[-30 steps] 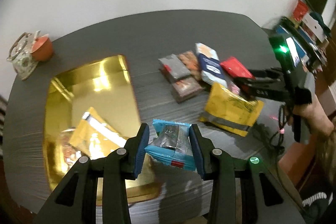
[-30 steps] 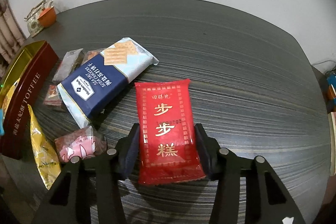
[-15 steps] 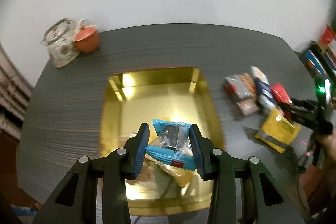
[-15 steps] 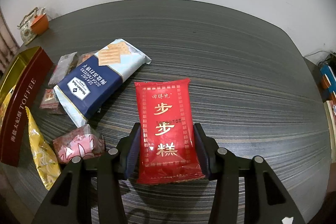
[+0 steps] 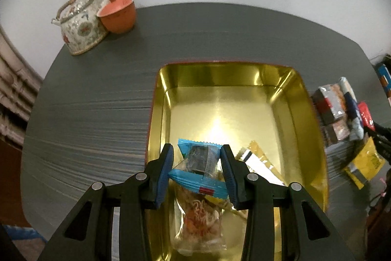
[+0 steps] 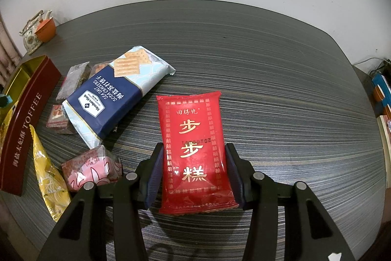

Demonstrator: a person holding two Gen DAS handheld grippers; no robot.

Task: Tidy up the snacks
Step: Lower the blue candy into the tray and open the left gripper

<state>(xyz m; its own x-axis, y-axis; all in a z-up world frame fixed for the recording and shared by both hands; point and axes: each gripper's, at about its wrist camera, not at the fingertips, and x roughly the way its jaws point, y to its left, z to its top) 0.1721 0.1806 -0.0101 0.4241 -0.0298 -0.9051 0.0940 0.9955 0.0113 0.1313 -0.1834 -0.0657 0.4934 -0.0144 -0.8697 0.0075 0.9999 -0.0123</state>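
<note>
Moved: left gripper (image 5: 197,171), clamped on blue plastic snack packet (image 5: 195,169), now over gold metal tin (image 5: 300,99).
Release: I lower first, then open.
Right gripper (image 6: 193,174): clamped on red foil packet (image 6: 193,148).

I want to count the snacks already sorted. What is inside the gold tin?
Inside the gold tin lie a clear noodle-snack packet and a gold sachet. The blue packet held in the left gripper hangs above them and covers part of both.

One gold tin (image 5: 305,114), one teapot (image 5: 79,25), one orange cup (image 5: 118,14).
</note>
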